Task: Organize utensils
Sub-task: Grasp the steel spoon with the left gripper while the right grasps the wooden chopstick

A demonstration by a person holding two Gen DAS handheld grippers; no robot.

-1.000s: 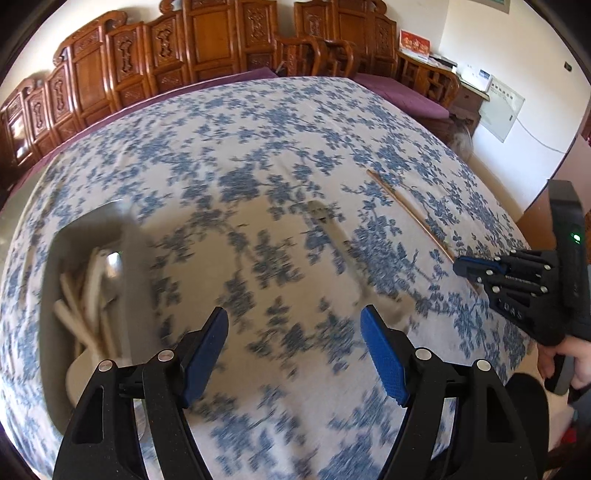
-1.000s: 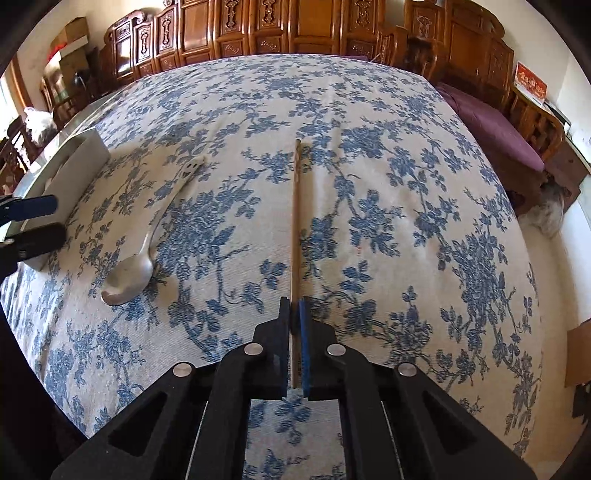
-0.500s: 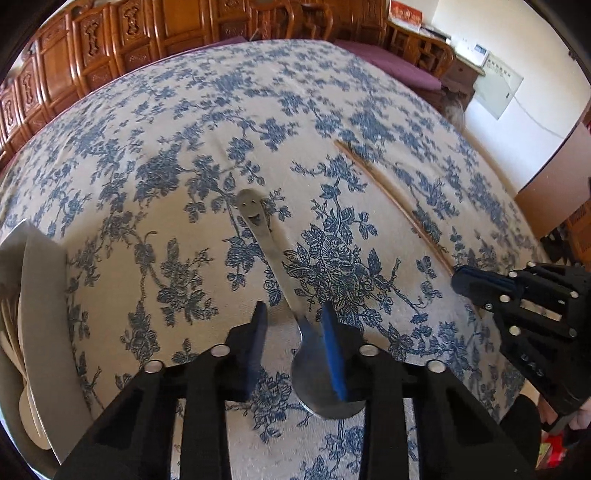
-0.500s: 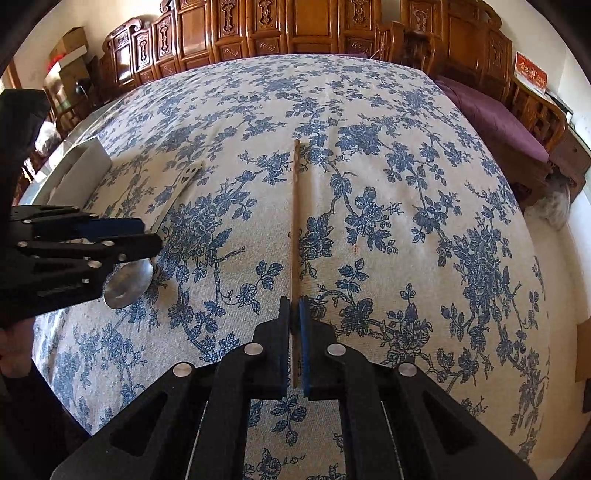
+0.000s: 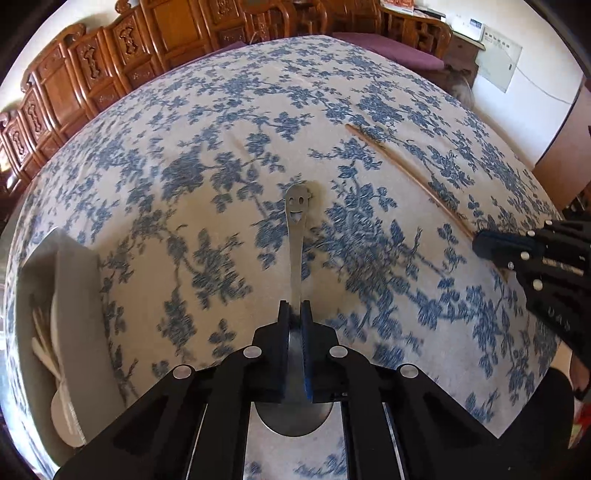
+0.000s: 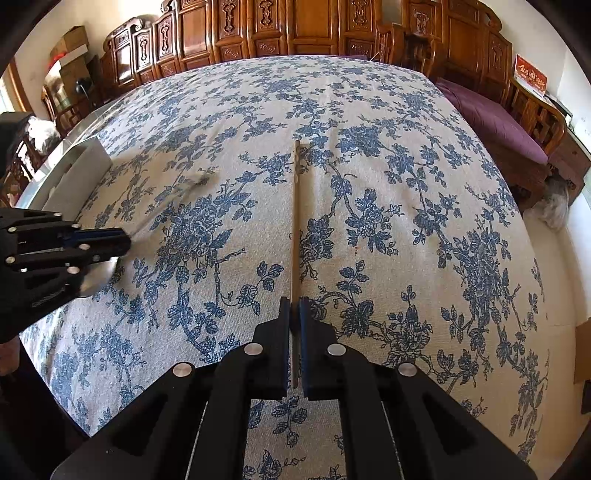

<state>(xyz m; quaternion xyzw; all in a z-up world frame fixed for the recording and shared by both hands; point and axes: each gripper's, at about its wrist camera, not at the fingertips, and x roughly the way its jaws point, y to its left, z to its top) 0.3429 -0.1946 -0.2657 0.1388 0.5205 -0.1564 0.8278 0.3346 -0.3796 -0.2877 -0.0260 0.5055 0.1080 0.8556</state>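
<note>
The spoon (image 5: pixel 295 236) is clamped by the left hand-held gripper (image 5: pixel 295 314), handle pointing ahead; the tray (image 5: pixel 70 321) is seen lower left; the chopstick (image 6: pixel 294 221) is clamped by the right hand-held gripper (image 6: pixel 294 314)

Each view is taken from a fisheye camera mounted just behind a gripper and aimed forward along its fingers, low and close over the table (image 5: pixel 207 122).

The left view is directed from the near edge toward the far edge, with the left gripper (image 5: pixel 295 314) filling the bottom centre; the tray (image 5: pixel 79 295) at the left edge is seen on its left, the right gripper (image 5: pixel 491 245) on its right.

The right view is likewise directed toward the far edge, with the right gripper (image 6: pixel 294 308) at bottom centre.

The middle of the table (image 6: pixel 369 129), the chopstick (image 5: pixel 406 173) (image 6: pixel 295 221), the spoon (image 5: pixel 295 236), which is blurred in the right view, the tray (image 6: pixel 79 168) and the carved cabinets (image 5: pixel 92 74) (image 6: pixel 295 26) beyond the far edge are shared. The left gripper (image 6: pixel 123 242) is caught at the right view's left side.
</note>
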